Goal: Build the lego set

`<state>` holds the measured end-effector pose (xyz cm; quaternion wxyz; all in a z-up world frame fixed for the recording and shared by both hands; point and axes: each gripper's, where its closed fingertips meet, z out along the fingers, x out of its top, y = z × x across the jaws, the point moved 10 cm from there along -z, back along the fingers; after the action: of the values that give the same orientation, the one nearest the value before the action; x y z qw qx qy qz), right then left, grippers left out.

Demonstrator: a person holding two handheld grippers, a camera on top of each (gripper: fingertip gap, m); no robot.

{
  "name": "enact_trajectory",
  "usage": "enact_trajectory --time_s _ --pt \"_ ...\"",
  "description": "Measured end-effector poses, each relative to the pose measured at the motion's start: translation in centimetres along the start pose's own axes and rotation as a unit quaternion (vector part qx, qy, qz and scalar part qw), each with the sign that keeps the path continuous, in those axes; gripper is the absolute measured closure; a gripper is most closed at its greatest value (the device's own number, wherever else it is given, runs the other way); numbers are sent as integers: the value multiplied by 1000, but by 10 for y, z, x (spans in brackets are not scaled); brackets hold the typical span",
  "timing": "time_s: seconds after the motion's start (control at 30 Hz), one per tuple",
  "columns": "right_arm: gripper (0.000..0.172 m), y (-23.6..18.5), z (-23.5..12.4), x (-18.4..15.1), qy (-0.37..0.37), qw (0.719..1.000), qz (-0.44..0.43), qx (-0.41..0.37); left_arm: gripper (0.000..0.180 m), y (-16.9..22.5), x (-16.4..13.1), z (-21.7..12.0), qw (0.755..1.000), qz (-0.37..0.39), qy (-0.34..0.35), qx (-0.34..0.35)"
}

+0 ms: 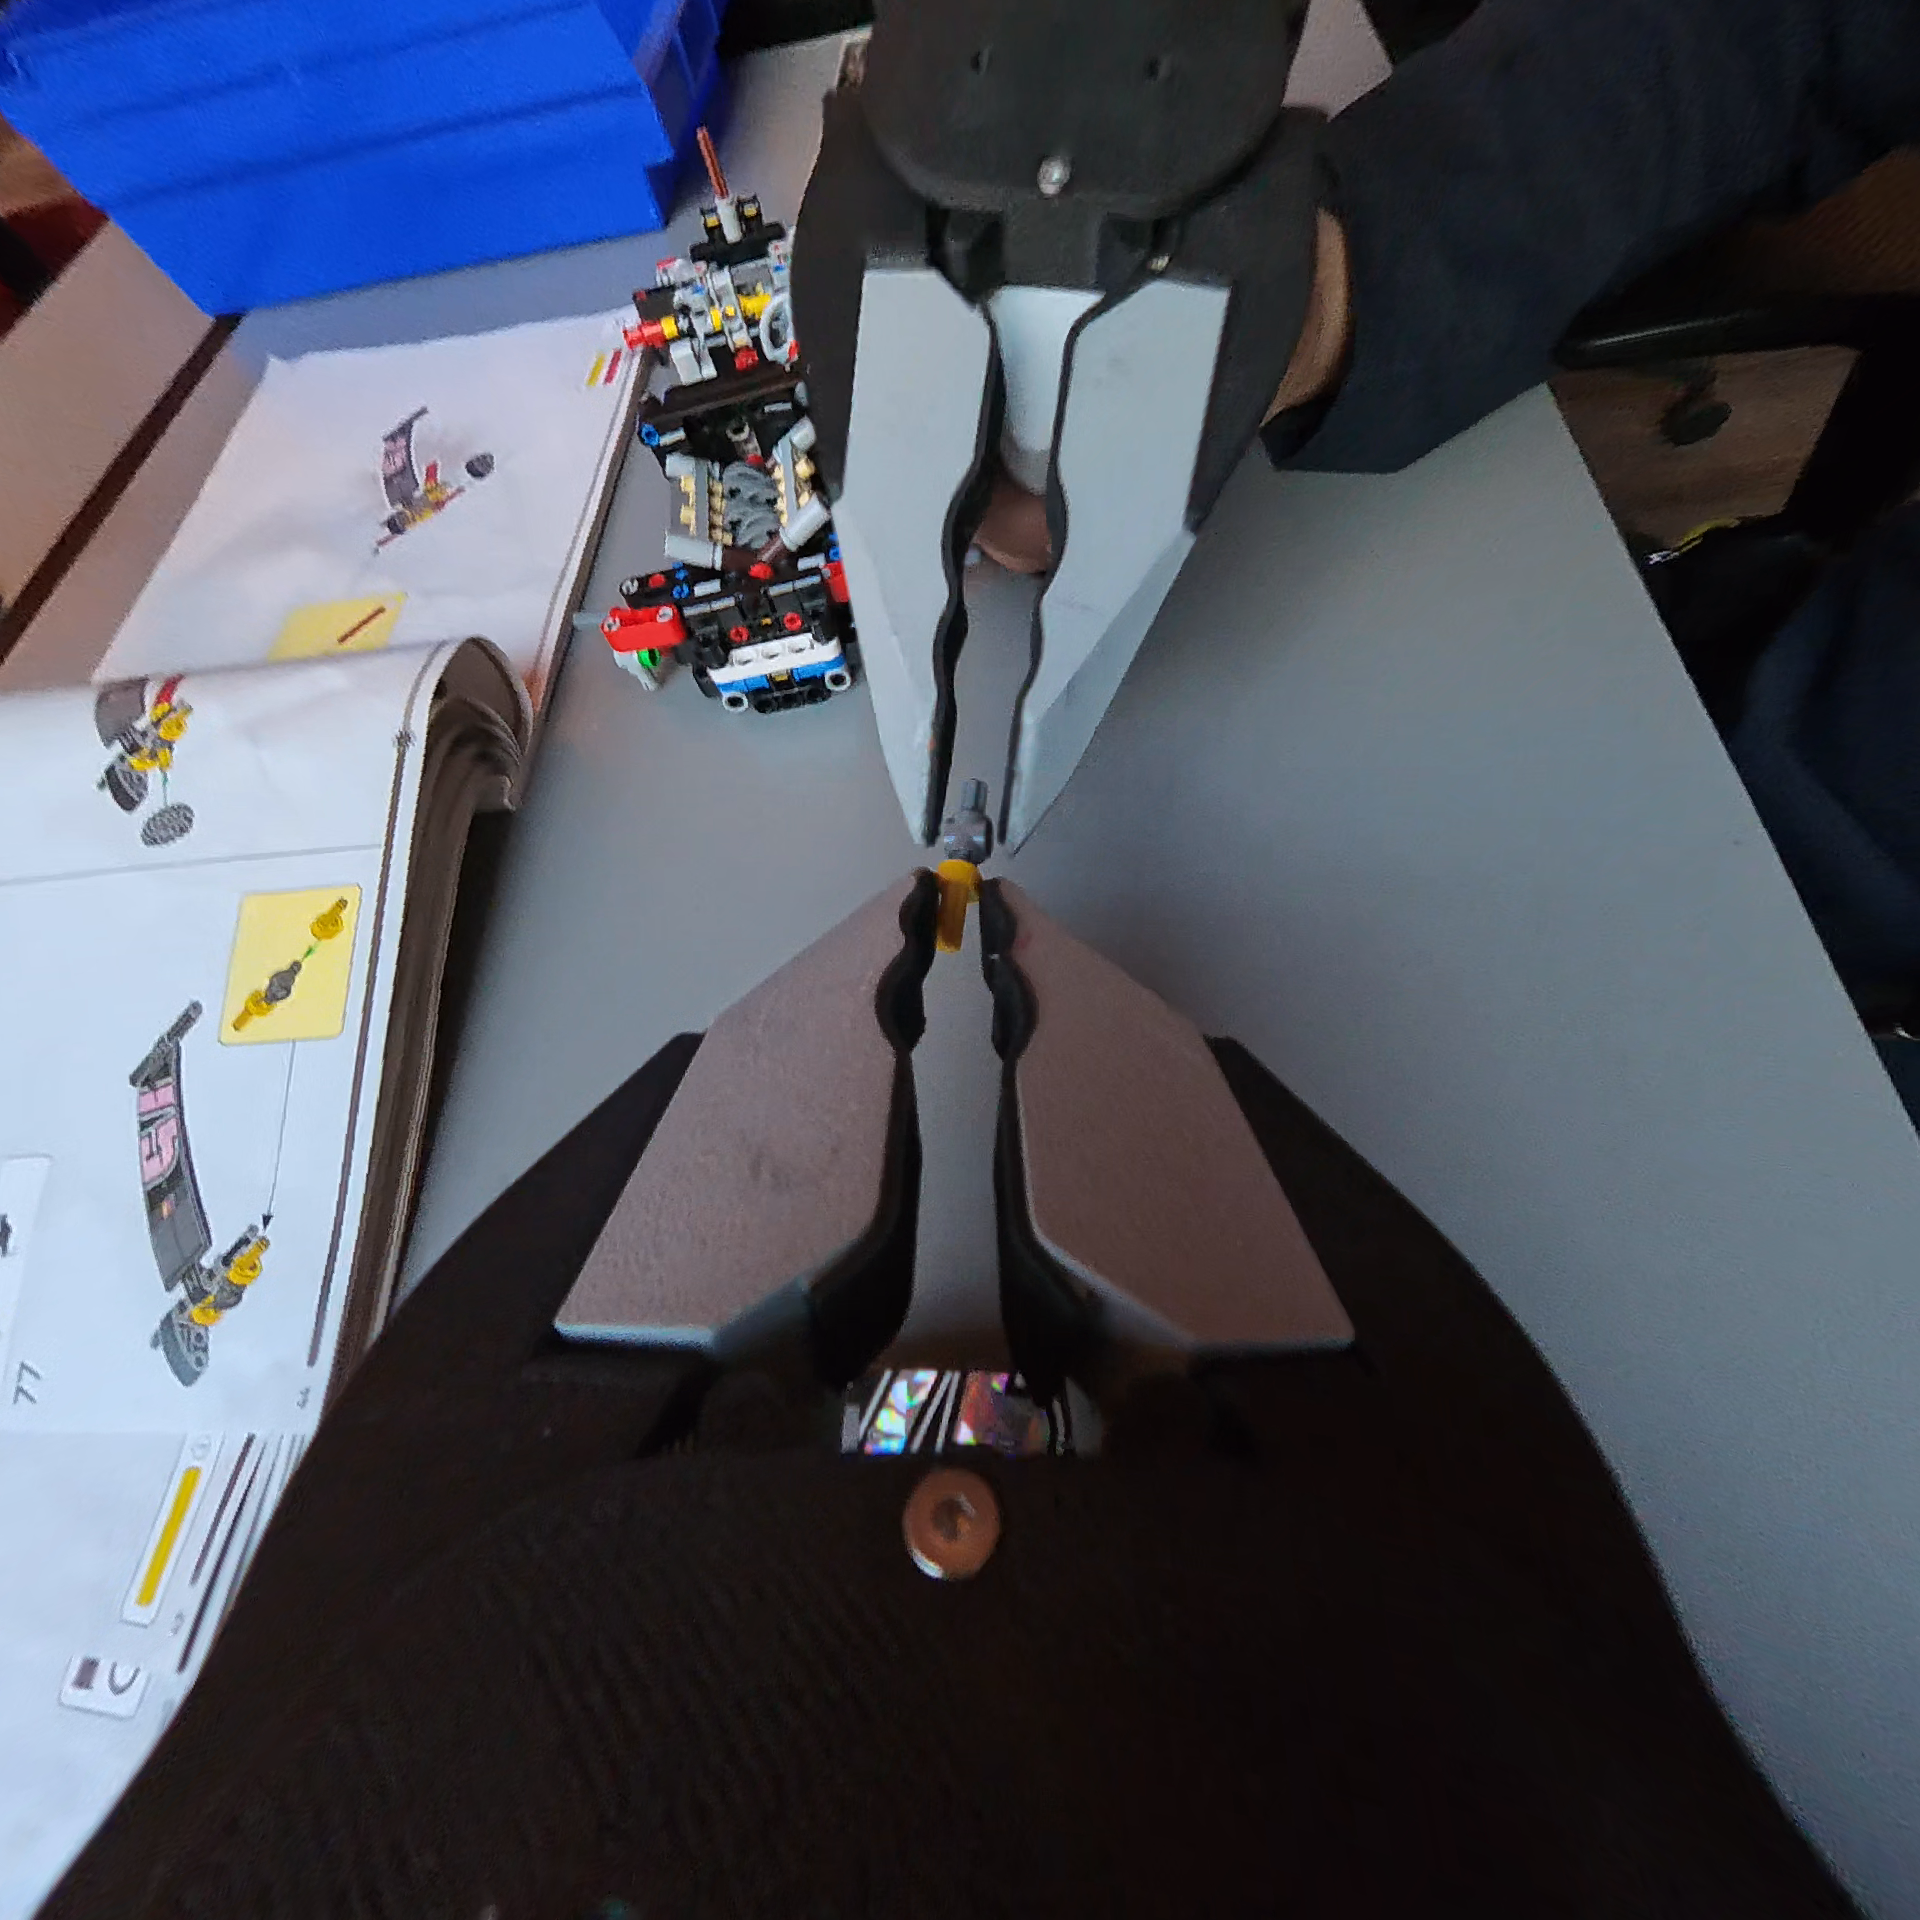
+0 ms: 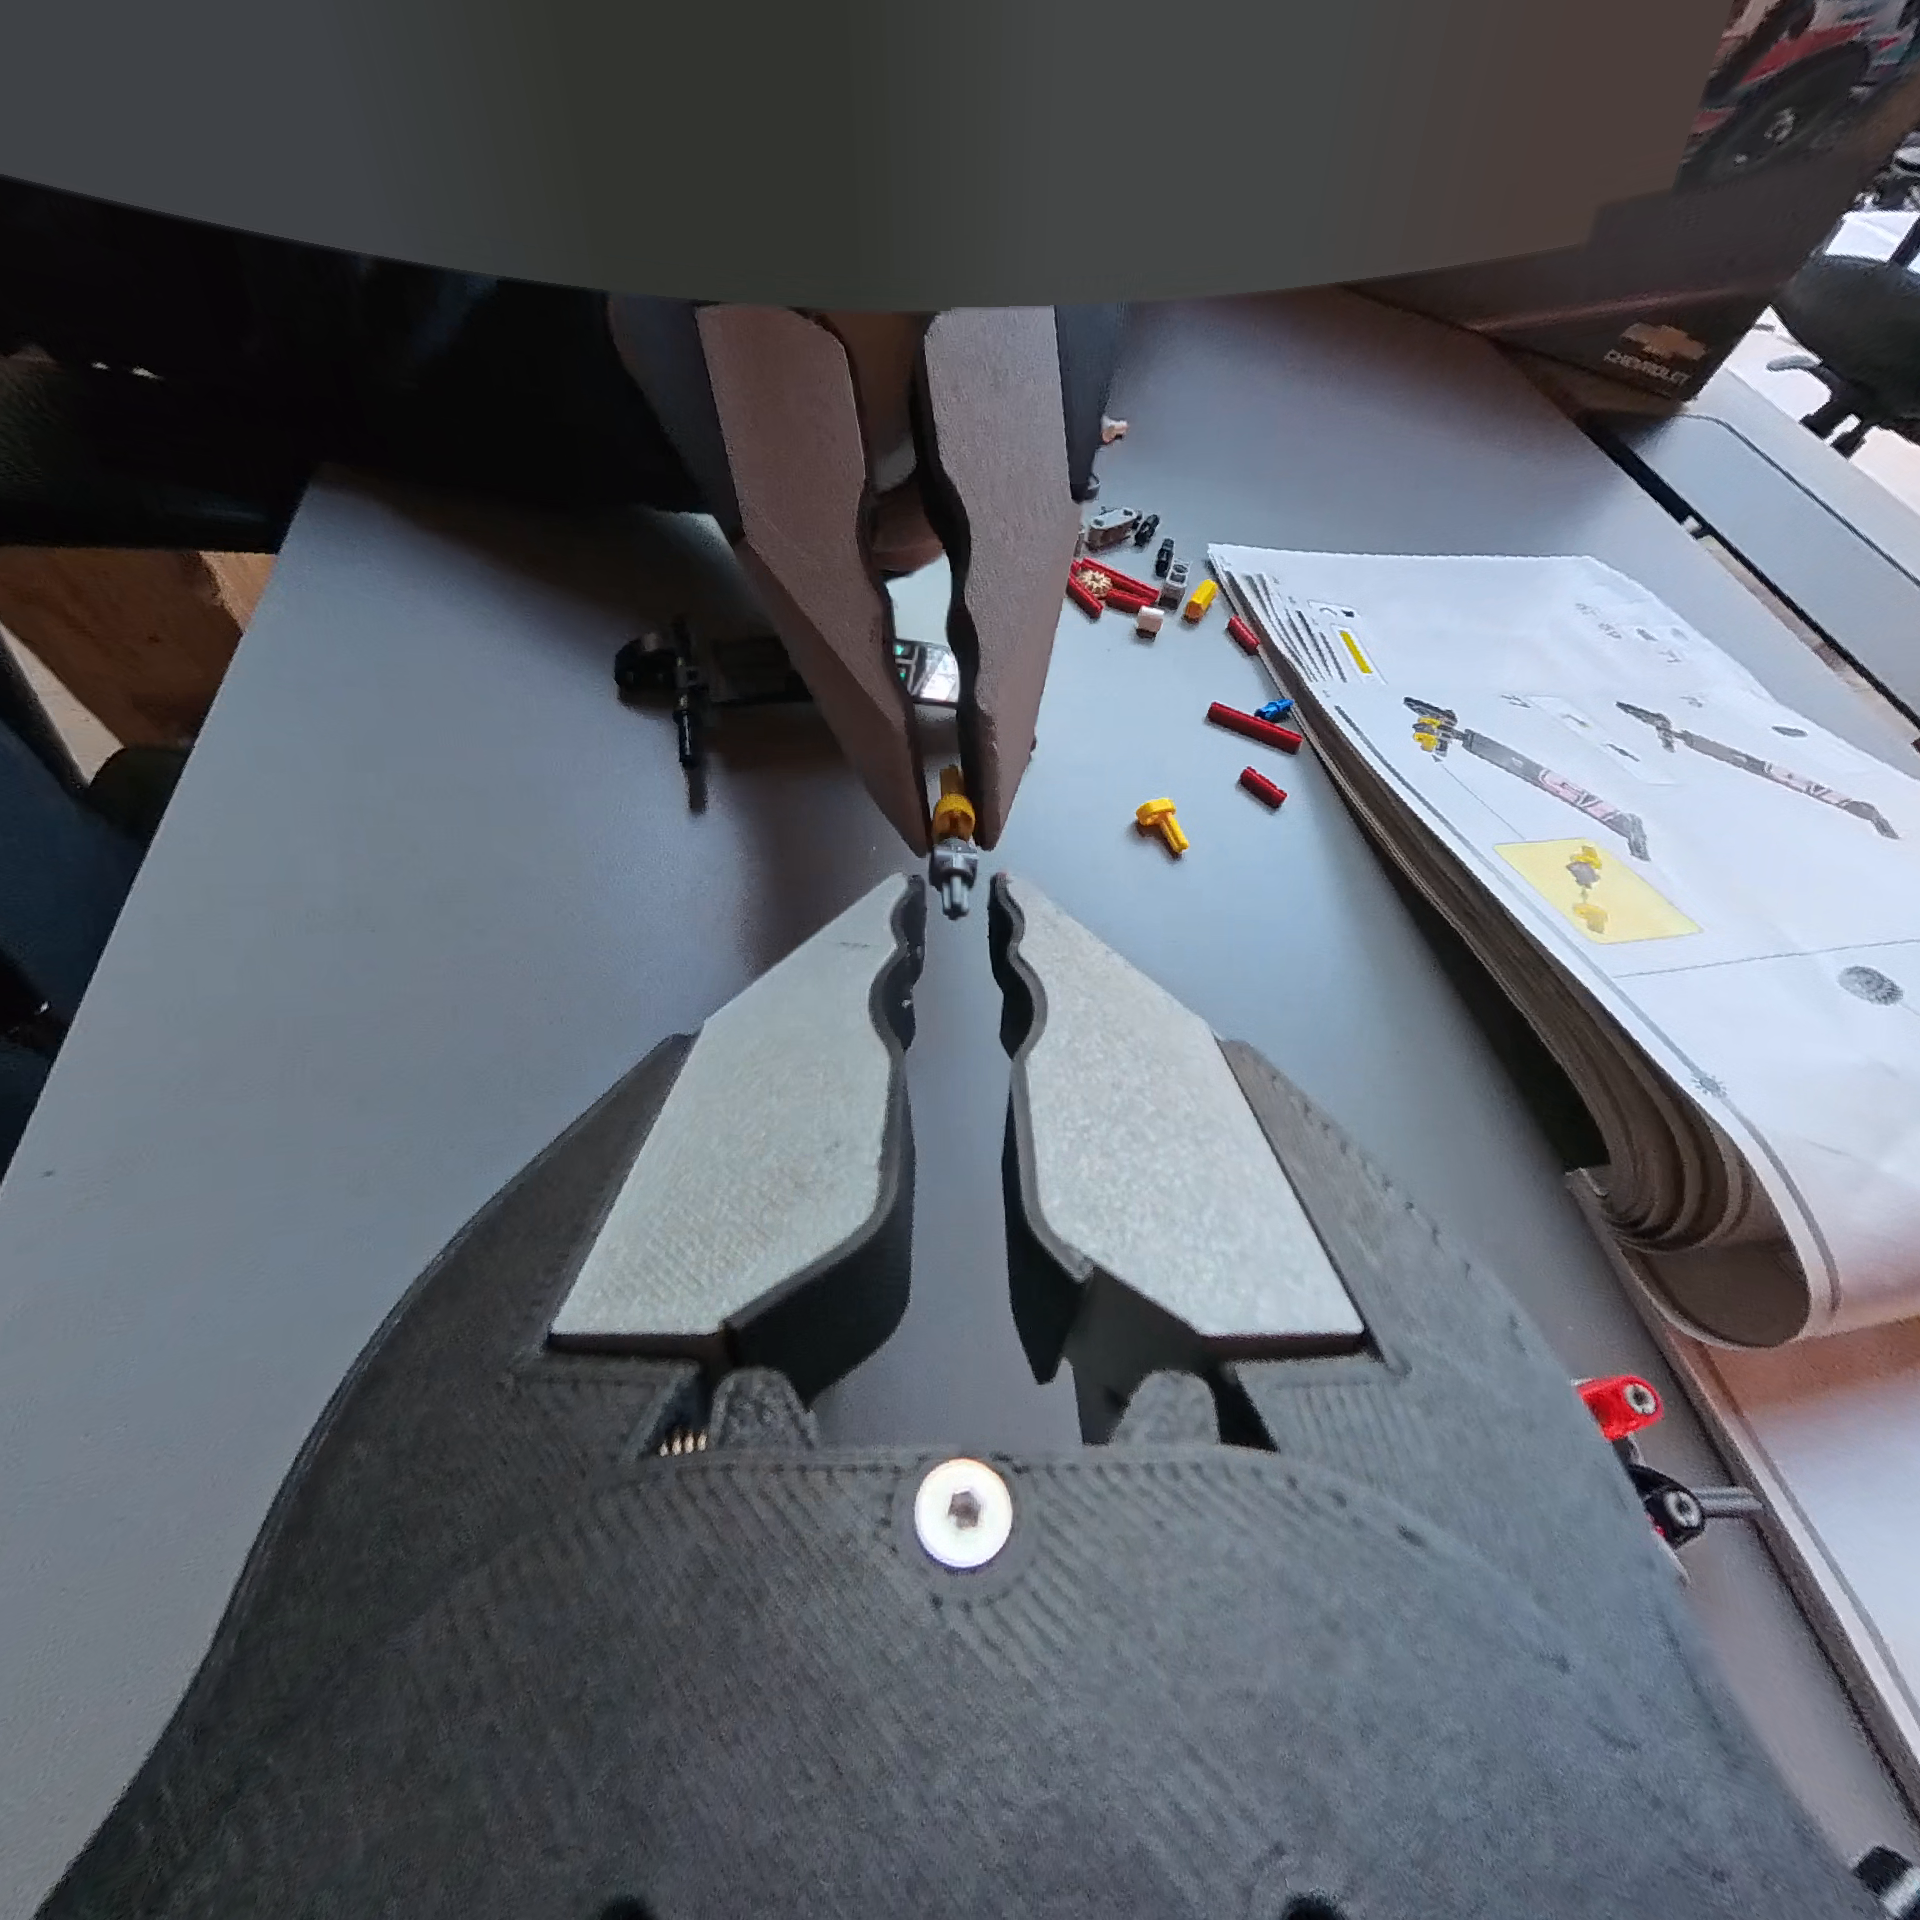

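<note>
My left gripper (image 1: 956, 885) is shut on a small yellow pin (image 1: 954, 906), held above the grey table (image 1: 1351, 831). A small dark grey connector (image 1: 968, 821) sits on the pin's front end. My right gripper (image 1: 974, 840) faces it from the far side, its fingertips on either side of the grey connector. In the right wrist view my right gripper (image 2: 957, 883) is open, with a gap between each pad and the grey connector (image 2: 954, 878). The left gripper (image 2: 956, 842) there pinches the yellow pin (image 2: 952, 816).
An open instruction booklet (image 1: 260, 935) lies left of the grippers and also shows in the right wrist view (image 2: 1662, 831). A partly built brick model (image 1: 738, 468) and blue bins (image 1: 364, 125) are beyond it. Loose pieces include a yellow pin (image 2: 1164, 826), red axles (image 2: 1252, 727) and a black part (image 2: 686, 675). The partly built brick model (image 1: 738, 468) is about 15 cm from my right fingertips.
</note>
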<state>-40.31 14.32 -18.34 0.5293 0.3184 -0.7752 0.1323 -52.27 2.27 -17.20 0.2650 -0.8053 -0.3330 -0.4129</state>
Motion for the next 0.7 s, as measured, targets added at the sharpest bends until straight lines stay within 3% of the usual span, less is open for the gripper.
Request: enact_trajectory --time_s 0.1,0.7 --pt "170 -2 1 -1 -14 1000 -9 -2 175 2 2 0 1000 10 4 3" --pt "168 0 0 -2 -11 1000 -4 3 176 1 -3 4 1000 -5 -20 0"
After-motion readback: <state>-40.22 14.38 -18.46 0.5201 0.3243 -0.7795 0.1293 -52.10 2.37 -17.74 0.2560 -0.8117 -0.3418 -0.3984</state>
